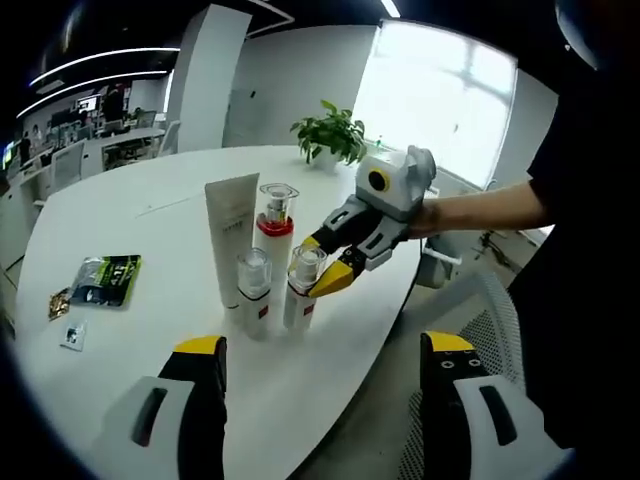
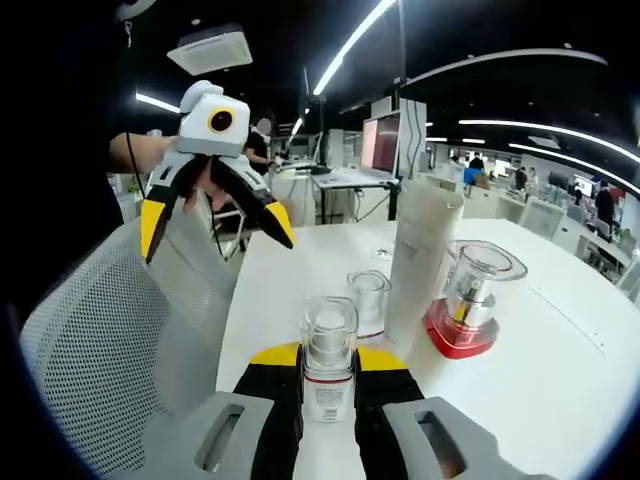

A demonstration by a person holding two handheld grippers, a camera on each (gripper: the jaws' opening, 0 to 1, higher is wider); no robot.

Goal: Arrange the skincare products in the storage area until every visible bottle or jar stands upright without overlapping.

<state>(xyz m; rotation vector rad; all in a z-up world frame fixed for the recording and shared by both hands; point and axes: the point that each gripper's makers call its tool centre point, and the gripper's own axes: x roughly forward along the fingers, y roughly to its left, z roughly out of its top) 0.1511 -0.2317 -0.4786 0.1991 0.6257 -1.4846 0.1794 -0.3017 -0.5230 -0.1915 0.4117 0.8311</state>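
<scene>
Four skincare products stand upright near the white table's [image 1: 130,220] edge. They are a tall white tube [image 1: 232,235], a red-collared pump bottle [image 1: 277,215] with a clear cap, and two small white bottles with clear caps [image 1: 253,290]. My right gripper [image 1: 322,262] comes in from the right and is shut on the nearer small bottle [image 1: 303,285]. In the right gripper view that bottle [image 2: 328,365] stands between my right gripper's [image 2: 328,358] yellow-tipped jaws. Behind it are the other small bottle [image 2: 368,298], the tube [image 2: 420,255] and the pump bottle [image 2: 468,300]. My left gripper [image 1: 323,345] is open, held off the table's edge [image 2: 215,225].
A potted plant [image 1: 330,130] stands at the table's far side. A green packet [image 1: 108,280] and two small sachets [image 1: 62,303] lie on the left part. A white mesh chair [image 2: 110,330] is beside the table edge. A person's dark sleeve [image 1: 585,250] is on the right.
</scene>
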